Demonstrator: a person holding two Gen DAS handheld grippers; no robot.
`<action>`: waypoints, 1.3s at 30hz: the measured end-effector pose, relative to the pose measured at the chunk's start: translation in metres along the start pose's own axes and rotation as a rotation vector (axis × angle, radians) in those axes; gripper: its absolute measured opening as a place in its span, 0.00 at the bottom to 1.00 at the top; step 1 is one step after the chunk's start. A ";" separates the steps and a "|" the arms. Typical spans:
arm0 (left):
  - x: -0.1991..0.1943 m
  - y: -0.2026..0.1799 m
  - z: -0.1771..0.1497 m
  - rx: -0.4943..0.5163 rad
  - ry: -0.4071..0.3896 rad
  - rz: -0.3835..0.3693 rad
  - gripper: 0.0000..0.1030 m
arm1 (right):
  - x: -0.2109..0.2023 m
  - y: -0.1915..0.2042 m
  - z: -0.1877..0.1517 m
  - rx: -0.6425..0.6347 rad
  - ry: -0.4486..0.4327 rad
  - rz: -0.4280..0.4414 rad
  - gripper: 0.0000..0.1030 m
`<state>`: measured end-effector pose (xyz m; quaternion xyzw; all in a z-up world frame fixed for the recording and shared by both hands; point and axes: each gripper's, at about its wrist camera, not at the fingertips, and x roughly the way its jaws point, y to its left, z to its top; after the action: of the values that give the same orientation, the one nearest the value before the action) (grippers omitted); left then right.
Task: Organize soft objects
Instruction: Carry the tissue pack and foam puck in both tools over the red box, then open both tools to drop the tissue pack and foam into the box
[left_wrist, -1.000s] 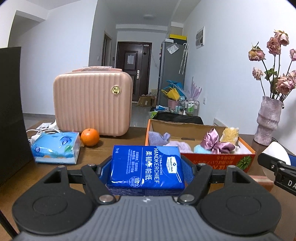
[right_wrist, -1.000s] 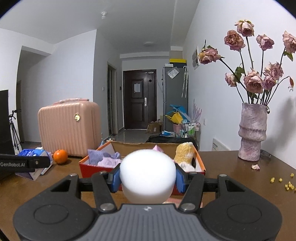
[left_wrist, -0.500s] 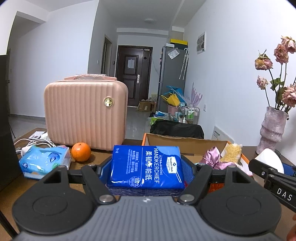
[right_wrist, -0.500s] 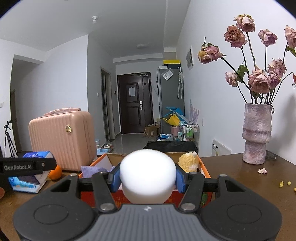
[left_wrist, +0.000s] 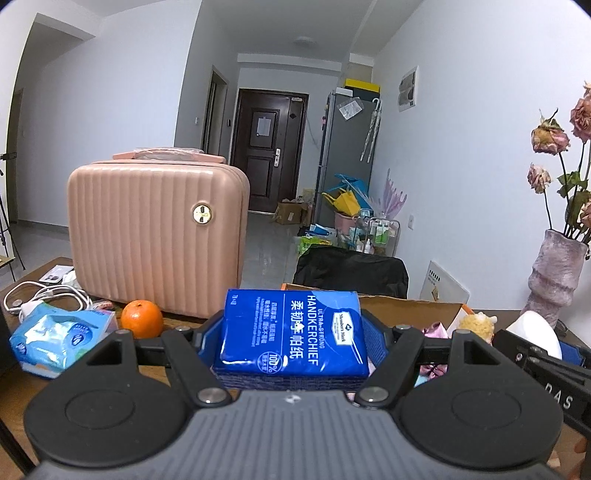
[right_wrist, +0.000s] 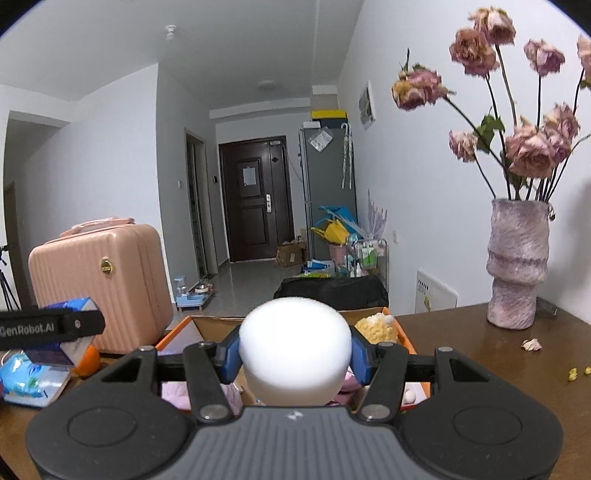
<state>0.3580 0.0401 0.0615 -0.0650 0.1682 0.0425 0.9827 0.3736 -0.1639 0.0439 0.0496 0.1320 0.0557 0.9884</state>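
While the left gripper (left_wrist: 291, 339) clamps a blue pack of handkerchief tissues (left_wrist: 291, 332) between its blue pads, the right gripper (right_wrist: 294, 354) squeezes a white foam ball (right_wrist: 294, 350) in the same way. Both loads hang in the air above the wooden table (right_wrist: 480, 354), close in front of each camera.

Past the tissues, the left wrist view shows the cardboard box (left_wrist: 406, 308) with an orange rim, and only its far flap and right corner show over the pack. A yellow fluffy toy (left_wrist: 476, 325) and a pink satin bow (left_wrist: 436, 330) peek out at the box's right side. The right gripper and its white ball appear at the right edge of this view, beside the box.

In the right wrist view the box (right_wrist: 406, 339) lies directly under and behind the ball; pale pink and lilac cloth (right_wrist: 173, 393) lies inside it, and the yellow toy (right_wrist: 376, 326) sits at the far right corner.

Left of the box stand a pink ribbed case (left_wrist: 155, 240), an orange (left_wrist: 142, 319) just in front of it, and a light blue pack of wipes (left_wrist: 59, 332) next to a white cable (left_wrist: 44, 295). A mottled vase (right_wrist: 517, 266) of dried roses (right_wrist: 532, 147) stands at the table's right, with a few fallen petals (right_wrist: 532, 344) near it.
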 end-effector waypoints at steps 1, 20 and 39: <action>0.004 -0.001 0.001 0.004 0.002 0.001 0.72 | 0.004 -0.001 0.001 0.004 0.005 0.000 0.54; 0.071 -0.020 0.015 0.049 0.052 -0.032 0.72 | 0.071 0.003 0.027 -0.020 0.077 -0.028 0.54; 0.130 -0.033 0.006 0.086 0.152 0.029 0.72 | 0.123 0.011 0.029 0.011 0.189 -0.098 0.54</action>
<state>0.4855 0.0164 0.0270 -0.0235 0.2446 0.0444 0.9683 0.4986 -0.1400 0.0415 0.0433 0.2272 0.0111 0.9728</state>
